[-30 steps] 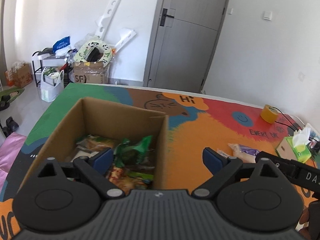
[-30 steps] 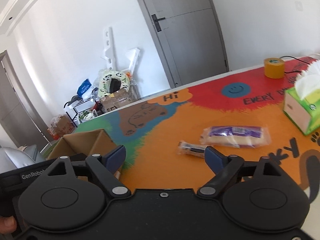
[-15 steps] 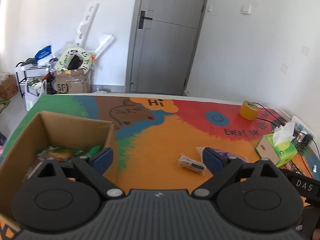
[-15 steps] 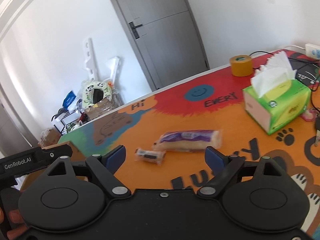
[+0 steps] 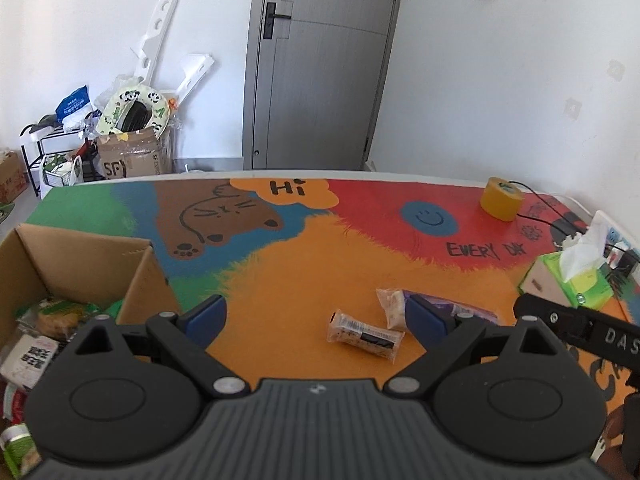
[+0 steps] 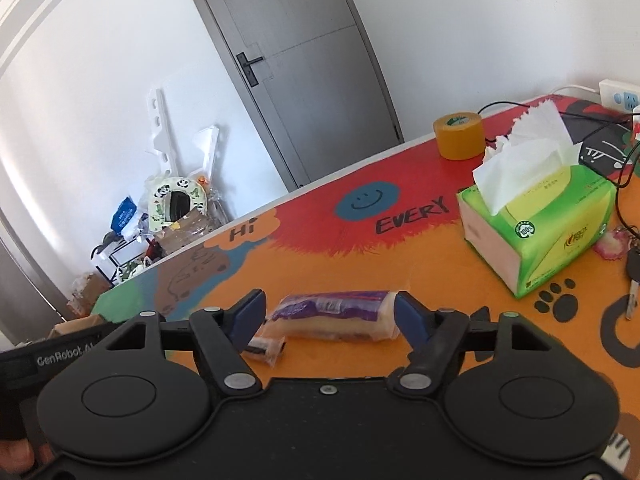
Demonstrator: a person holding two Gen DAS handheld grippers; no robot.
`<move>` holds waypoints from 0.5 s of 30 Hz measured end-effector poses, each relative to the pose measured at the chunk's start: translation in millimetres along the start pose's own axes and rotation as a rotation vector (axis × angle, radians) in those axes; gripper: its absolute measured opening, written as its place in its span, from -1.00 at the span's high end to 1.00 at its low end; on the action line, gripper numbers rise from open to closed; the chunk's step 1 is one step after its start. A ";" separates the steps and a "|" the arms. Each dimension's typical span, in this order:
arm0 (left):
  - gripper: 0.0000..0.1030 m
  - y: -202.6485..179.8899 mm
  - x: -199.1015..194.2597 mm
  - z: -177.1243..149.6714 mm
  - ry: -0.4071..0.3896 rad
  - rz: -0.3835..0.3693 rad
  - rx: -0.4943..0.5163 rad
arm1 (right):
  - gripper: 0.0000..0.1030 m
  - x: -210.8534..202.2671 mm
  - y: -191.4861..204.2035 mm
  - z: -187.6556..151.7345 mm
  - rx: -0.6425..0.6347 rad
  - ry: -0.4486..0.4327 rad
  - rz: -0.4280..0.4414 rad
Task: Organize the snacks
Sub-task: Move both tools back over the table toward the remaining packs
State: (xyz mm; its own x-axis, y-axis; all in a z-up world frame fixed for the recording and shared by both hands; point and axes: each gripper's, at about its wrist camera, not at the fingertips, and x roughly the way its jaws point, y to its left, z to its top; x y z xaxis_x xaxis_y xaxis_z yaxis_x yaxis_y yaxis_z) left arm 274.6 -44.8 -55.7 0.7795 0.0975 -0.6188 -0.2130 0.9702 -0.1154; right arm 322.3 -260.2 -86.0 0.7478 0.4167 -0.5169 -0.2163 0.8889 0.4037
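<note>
Both views have swung off the cardboard box (image 5: 80, 264) and onto the loose snacks since a second ago; the box now sits at the left edge of my left view. The purple-wrapped cake roll (image 6: 334, 314) lies flat on the orange tabletop (image 6: 400, 264), framed between the fingers of my right claw (image 6: 330, 312), whose jaws are closing with the roll between them but not yet pinched. Just beside its left end lies the small clear-wrapped bar (image 5: 366, 334), under my left claw (image 5: 316, 314), which stands wide apart and empty.

I judge this the reach for the last two loose snacks (the box already holds several packets). Next I need to come lower and let the pads close on each wrapper without crushing it.

Only my left view shows the box's contents; only my right shows the keys (image 6: 632, 280) past the green tissue box (image 6: 544, 228).
</note>
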 end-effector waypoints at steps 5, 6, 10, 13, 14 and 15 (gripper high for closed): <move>-0.85 5.7 18.8 -2.7 0.023 0.029 -0.024 | -0.29 23.9 5.0 9.0 -0.029 0.014 0.013; -0.85 6.8 22.5 -2.8 0.026 0.038 -0.026 | -0.29 28.5 5.3 10.6 -0.027 0.017 0.019; -0.84 8.5 33.4 -2.7 0.035 0.056 -0.029 | -0.30 48.1 6.9 16.1 -0.032 0.031 0.031; -0.84 7.8 41.6 -1.5 0.037 0.069 -0.039 | -0.30 59.1 9.1 16.9 -0.048 0.042 0.044; -0.84 7.5 44.5 -0.7 0.043 0.070 -0.045 | -0.30 63.1 9.5 16.7 -0.056 0.046 0.047; -0.84 6.8 46.8 0.0 0.048 0.071 -0.048 | -0.30 67.1 9.5 16.1 -0.056 0.052 0.048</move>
State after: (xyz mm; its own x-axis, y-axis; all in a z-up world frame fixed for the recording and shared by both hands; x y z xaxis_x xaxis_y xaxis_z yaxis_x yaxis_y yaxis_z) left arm 309.7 -33.6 -85.5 0.7327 0.1534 -0.6630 -0.2950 0.9496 -0.1063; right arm 380.6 -226.8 -104.7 0.7022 0.4671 -0.5373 -0.2867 0.8763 0.3871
